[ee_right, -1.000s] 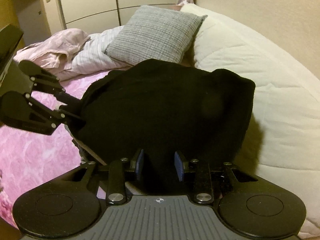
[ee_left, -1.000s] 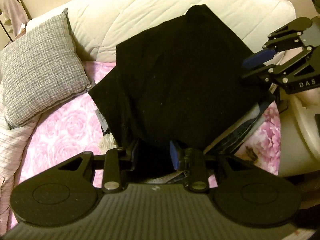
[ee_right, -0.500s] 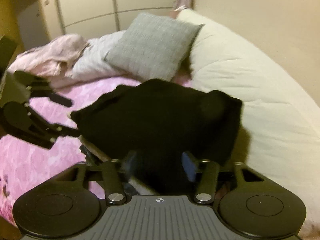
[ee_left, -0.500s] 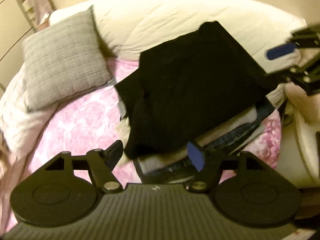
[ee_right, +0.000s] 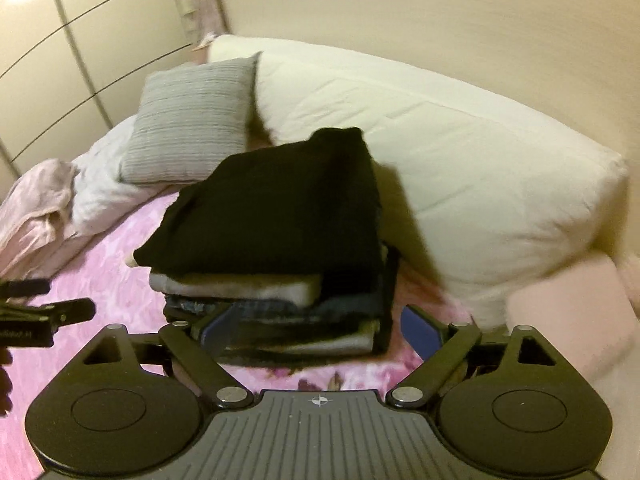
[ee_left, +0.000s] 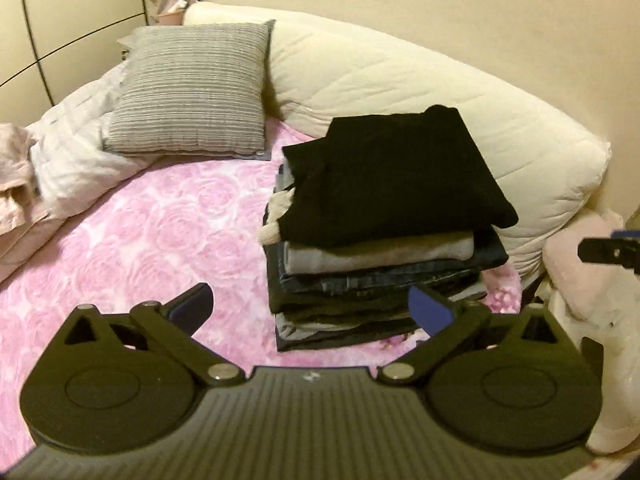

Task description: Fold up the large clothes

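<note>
A grey pillow (ee_left: 192,88) and a big cream cushion (ee_left: 420,92) sit behind my clothes pile (ee_left: 372,280) on the pink rose bed cover (ee_left: 140,240). The folded black sweater (ee_left: 392,176) lies on top. My left gripper (ee_left: 310,306) and right gripper (ee_right: 316,330) are both opening, holding nothing, with the pile just ahead.

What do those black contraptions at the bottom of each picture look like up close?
Each is a matte black claw: the left claw and right claw have a ribbed grey-black base, two round discs, silver pivot screws, angled linkage arms and blue pads on the fingers. The right's base bears a small white crosshair mark.
</note>
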Tool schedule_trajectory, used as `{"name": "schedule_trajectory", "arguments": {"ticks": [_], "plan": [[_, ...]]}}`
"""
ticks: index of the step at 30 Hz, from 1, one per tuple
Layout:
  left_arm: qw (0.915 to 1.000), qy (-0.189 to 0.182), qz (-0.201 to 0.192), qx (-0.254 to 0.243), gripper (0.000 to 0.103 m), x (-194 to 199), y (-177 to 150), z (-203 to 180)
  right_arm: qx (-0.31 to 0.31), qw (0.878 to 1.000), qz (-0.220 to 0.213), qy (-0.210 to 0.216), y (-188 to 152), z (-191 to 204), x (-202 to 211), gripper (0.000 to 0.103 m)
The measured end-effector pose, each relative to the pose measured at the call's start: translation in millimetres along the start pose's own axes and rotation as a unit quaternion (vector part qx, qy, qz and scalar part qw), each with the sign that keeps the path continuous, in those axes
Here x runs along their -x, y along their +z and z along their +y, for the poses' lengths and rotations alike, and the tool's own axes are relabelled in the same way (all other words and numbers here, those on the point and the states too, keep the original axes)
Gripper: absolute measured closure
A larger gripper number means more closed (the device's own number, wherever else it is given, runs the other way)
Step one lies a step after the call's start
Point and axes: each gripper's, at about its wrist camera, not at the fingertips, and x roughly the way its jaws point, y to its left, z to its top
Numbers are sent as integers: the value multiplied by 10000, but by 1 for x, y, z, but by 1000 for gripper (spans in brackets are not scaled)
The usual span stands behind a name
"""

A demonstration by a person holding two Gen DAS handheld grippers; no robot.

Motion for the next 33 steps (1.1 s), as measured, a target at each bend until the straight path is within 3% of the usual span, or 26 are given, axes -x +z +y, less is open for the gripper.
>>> {"name": "schedule_trajectory", "arguments": {"ticks": [3,8,16,33], "plan": [[9998,-58,-167,-58,1,24,-13,3,87,9999,-91,-87,-13,16,24,17],[9995,-261,-30,173,1,57,-32,6,51,9996,-118,-245,-39,42,58,17],[9998,-50,-58,179,1,96,-54,-3,17,9996,-134,-228,-55,58,87,17],[9988,225,210,376,1,101,-53,-42,412,9991,-28,97,-50,49,90,17]]}}
